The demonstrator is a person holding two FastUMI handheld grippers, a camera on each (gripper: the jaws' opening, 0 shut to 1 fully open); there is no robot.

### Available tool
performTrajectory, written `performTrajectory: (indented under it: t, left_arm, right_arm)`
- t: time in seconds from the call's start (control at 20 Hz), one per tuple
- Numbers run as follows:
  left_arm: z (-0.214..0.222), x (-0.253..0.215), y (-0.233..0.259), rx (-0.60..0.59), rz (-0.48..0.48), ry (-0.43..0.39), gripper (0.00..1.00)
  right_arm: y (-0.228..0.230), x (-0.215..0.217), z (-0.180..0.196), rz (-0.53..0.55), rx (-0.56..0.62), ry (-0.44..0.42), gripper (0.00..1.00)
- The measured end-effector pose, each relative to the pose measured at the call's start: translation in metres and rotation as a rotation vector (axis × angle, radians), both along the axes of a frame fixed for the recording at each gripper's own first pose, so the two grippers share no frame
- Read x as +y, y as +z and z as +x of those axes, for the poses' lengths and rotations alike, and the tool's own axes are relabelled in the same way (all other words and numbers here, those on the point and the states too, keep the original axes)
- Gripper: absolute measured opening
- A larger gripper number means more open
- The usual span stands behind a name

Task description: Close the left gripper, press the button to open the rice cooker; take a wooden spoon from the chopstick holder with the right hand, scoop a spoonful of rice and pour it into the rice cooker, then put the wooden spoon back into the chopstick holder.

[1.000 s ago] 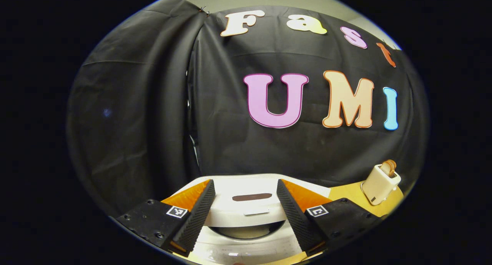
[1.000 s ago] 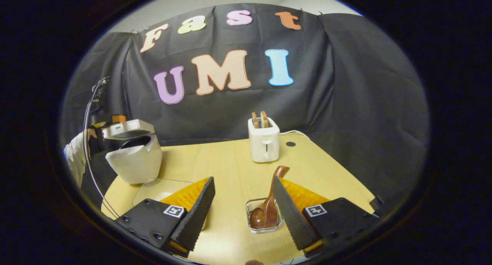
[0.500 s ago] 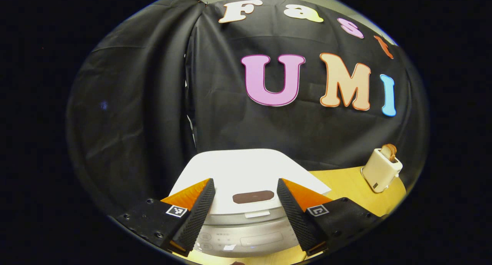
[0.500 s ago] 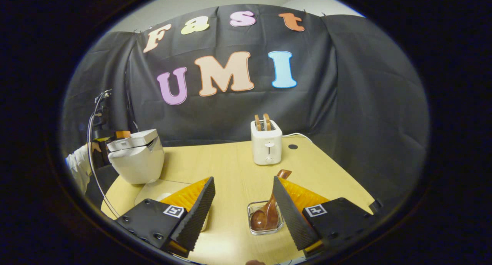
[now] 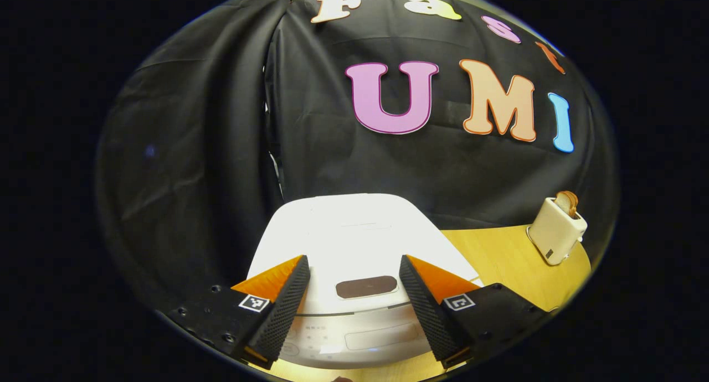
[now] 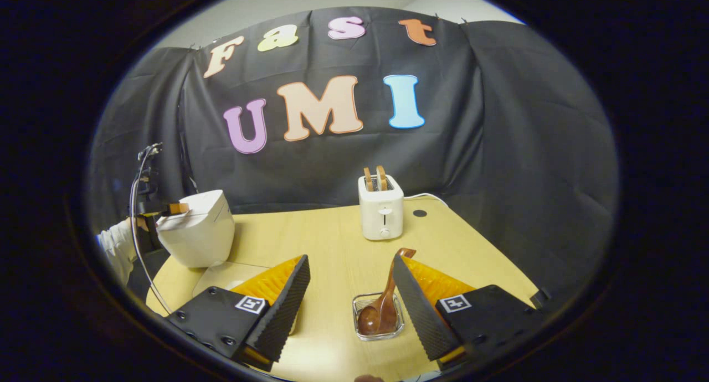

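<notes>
The desk (image 6: 332, 243) carries everything, and the rice cooker (image 5: 354, 260) sits at its left end. A second ago its lid stood raised with the pot showing; now the lid (image 5: 343, 227) lies flat, so the cooker looks closed again and the scoop-and-pour steps seem done, or the lid has dropped back. A toaster (image 6: 381, 207) stands by the back wall. The left gripper (image 5: 354, 304) hovers just above the cooker's dark button (image 5: 365, 287), jaws spread wide on nothing. The right gripper (image 6: 352, 302) hangs over the desk, jaws also spread and empty. The wooden spoon (image 6: 382, 307) rests in the clear chopstick holder (image 6: 361, 333), bowl down, just beside the right-hand finger
</notes>
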State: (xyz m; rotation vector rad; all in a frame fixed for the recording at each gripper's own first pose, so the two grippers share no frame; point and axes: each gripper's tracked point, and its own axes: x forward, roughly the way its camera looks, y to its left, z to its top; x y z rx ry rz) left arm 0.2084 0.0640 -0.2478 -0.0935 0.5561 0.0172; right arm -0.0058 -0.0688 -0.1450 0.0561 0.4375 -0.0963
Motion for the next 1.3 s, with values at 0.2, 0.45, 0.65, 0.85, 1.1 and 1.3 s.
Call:
performTrajectory:
  t: [0.2, 0.45, 0.65, 0.85, 1.1, 1.3]
  left_arm:
    - [0.0, -0.001, -0.003, 0.001, -0.002, -0.004, 0.98]
    - [-0.009, 0.0, 0.013, -0.037, -0.027, 0.013, 0.98]
    - [-0.03, -0.007, 0.076, -0.183, -0.023, -0.025, 0.96]
    - [-0.069, -0.005, 0.143, -0.329, 0.005, -0.056, 0.96]
    - [-0.128, -0.001, 0.188, -0.423, -0.011, 0.004, 0.95]
    - [-0.164, -0.015, 0.206, -0.449, -0.027, 0.001, 0.95]
  right_arm:
    - [0.004, 0.0, 0.002, 0.013, -0.012, -0.003, 0.95]
    - [0.011, 0.013, 0.011, 0.029, -0.036, 0.029, 0.95]
    - [0.027, 0.034, 0.026, 0.027, -0.078, 0.097, 0.95]
    - [0.044, 0.052, 0.04, 0.035, -0.125, 0.141, 0.95]
    - [0.068, 0.069, 0.053, 0.033, -0.202, 0.181, 0.95]
    - [0.075, 0.086, 0.053, 0.053, -0.238, 0.199, 0.95]
